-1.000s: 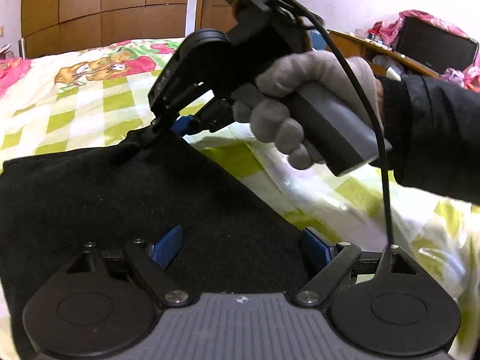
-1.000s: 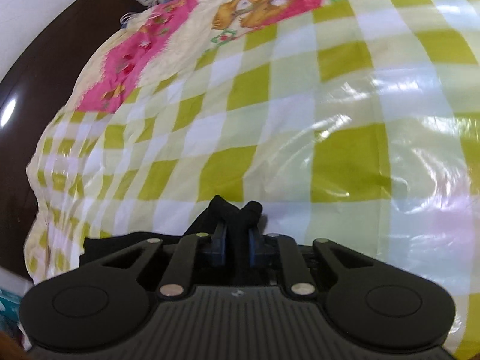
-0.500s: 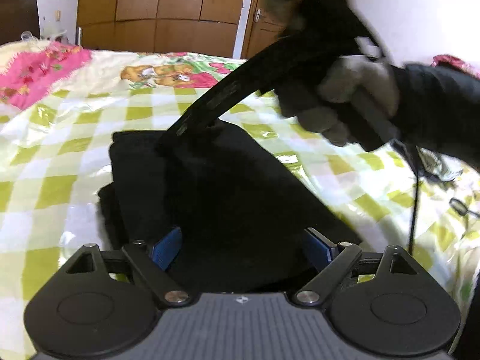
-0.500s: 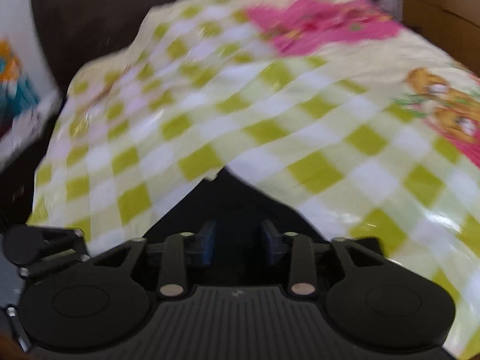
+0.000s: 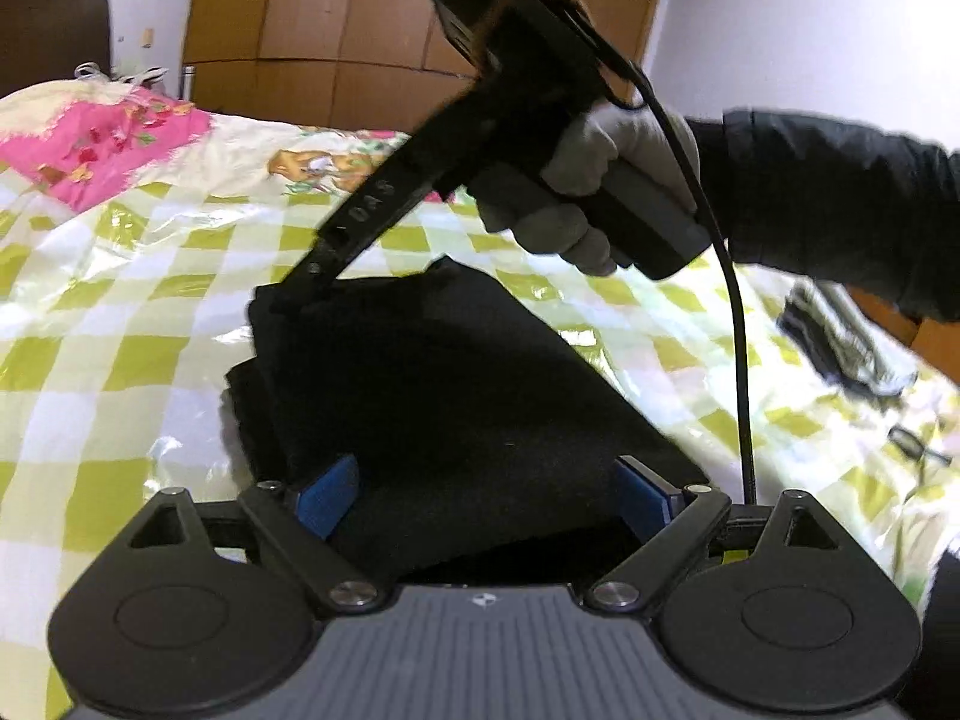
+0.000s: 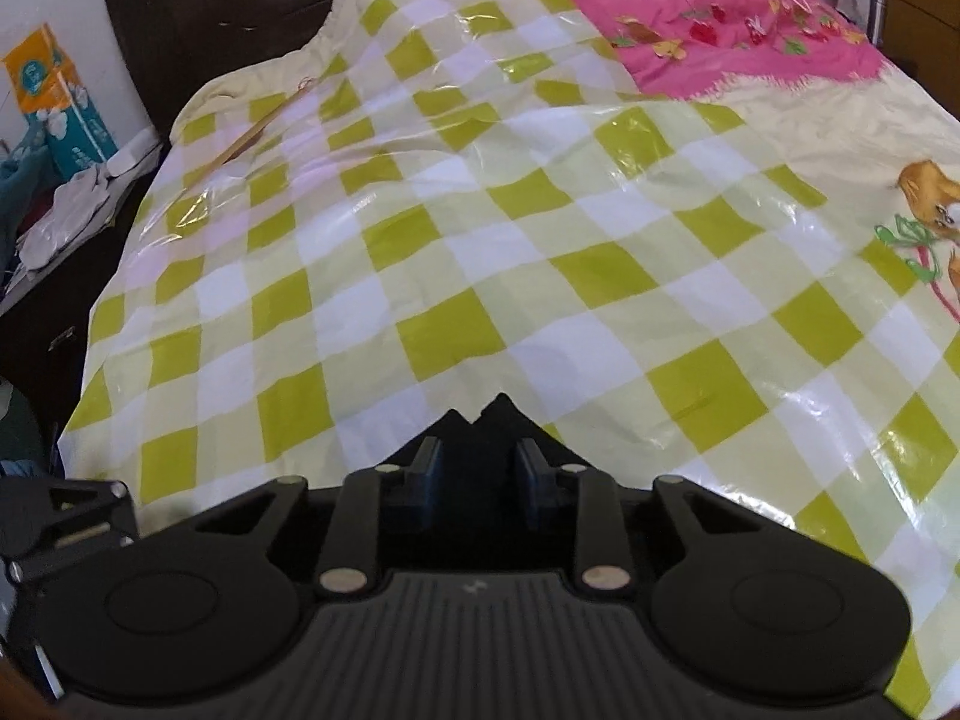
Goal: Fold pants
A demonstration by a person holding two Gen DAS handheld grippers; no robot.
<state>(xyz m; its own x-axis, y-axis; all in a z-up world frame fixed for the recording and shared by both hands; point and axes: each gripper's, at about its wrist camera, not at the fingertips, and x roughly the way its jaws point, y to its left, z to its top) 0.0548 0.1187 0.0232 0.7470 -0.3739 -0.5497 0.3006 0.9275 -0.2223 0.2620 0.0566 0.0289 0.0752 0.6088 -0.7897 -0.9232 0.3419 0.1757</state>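
Black pants point(image 5: 456, 396) lie in a folded stack on the checked bed cover point(image 5: 120, 324). My left gripper point(image 5: 486, 498) is open, its blue pads point(image 5: 327, 501) spread wide over the near edge of the stack. A gloved hand point(image 5: 600, 180) holds my right gripper point(image 5: 282, 300), whose tip rests on the far left corner of the pants. In the right wrist view my right gripper point(image 6: 479, 468) stands open by a modest gap, and a peak of the black pants point(image 6: 480, 420) still sits between the fingers.
The green-and-white checked cover point(image 6: 540, 240) has a pink patch point(image 6: 720, 42) towards the far side. Dark items point(image 5: 840, 342) and glasses point(image 5: 918, 450) lie on the bed at the right. Tissue packs point(image 6: 54, 96) stand beyond the bed's left edge. Wooden wardrobe doors point(image 5: 360, 30) rise behind.
The right gripper carried the pants' corner across to the far left of the stack and its fingers have parted. The left gripper stayed open while its view drew back.
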